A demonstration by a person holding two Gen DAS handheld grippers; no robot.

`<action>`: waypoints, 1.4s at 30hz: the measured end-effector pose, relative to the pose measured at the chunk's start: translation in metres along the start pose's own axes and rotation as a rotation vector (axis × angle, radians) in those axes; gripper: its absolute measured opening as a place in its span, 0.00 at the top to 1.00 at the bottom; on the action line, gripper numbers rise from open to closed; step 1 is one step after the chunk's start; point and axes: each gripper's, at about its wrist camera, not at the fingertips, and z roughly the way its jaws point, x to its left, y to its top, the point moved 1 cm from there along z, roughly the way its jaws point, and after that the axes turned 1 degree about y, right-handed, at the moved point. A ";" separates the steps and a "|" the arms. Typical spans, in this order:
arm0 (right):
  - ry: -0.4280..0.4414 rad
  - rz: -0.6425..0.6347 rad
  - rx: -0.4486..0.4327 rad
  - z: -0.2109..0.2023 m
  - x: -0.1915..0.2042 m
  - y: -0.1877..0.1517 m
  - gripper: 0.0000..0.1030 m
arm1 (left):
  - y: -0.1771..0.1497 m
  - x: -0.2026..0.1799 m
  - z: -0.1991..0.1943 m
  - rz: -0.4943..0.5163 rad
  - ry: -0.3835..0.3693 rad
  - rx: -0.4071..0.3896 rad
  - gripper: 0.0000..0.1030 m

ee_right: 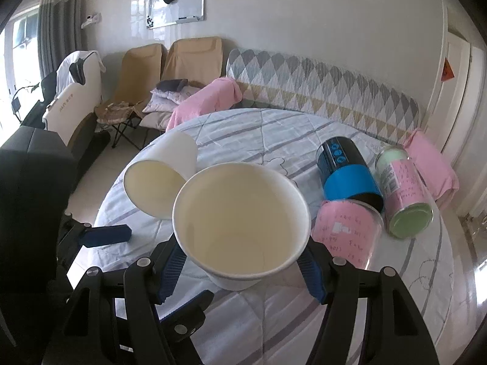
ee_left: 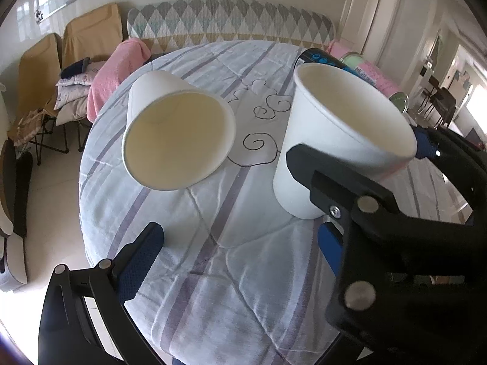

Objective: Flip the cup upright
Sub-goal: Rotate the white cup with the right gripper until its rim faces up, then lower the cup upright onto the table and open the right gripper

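White paper cup (ee_right: 240,228) upright on quilted table, second white cup (ee_right: 161,179) on its side beside it

two paper cups, white outside, cream inside: upright cup (ee_right: 242,225), tipped cup (ee_right: 159,179). gripper arms black, finger pads (ee_right: 172,269) dark blue. tablecloth (ee_left: 243,273) pale white-blue with grey-lilac stripes and thin dark swirl outlines. canisters: one black with a bright blue band (ee_right: 348,175), one clear with a pink label (ee_right: 347,231), one pink-labelled with a pale green lid (ee_right: 406,196). sofa cover (ee_right: 319,79) in grey, white and tan diamonds. pink blanket (ee_right: 207,99). folding chairs (ee_right: 170,60) tan.
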 end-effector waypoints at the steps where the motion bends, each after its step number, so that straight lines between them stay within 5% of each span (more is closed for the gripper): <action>1: -0.005 -0.006 0.003 0.001 0.001 0.001 0.34 | 0.000 0.000 0.000 -0.001 0.001 0.000 0.01; 14: 0.000 -0.016 0.038 0.003 0.001 -0.004 0.34 | -0.007 -0.002 -0.003 0.023 0.017 -0.002 0.01; 28: 0.016 -0.007 0.026 -0.013 0.001 -0.001 0.23 | -0.009 -0.006 -0.020 0.048 0.069 -0.022 0.00; 42: 0.028 0.006 0.000 -0.054 -0.016 -0.001 0.21 | -0.012 -0.020 -0.063 0.114 0.122 -0.104 0.00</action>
